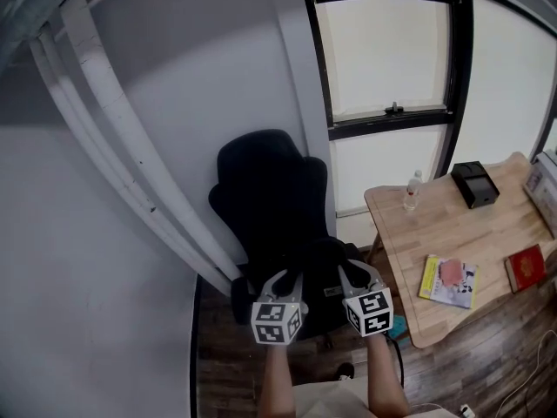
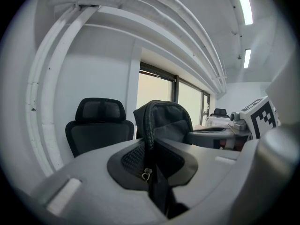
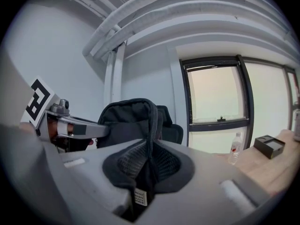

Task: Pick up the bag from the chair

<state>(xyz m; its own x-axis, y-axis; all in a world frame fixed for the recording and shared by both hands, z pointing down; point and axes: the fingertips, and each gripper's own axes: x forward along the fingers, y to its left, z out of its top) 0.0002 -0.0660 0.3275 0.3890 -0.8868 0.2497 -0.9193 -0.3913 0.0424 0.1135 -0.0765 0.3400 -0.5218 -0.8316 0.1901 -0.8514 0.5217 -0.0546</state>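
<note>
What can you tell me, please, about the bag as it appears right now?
The bag is black, soft fabric, with a zip running over its rounded top and a small metal pull; a white label hangs at one edge. It stands upright before the chair, pinched at each side by the left gripper and right gripper. Whether it rests on that chair is unclear.
</note>
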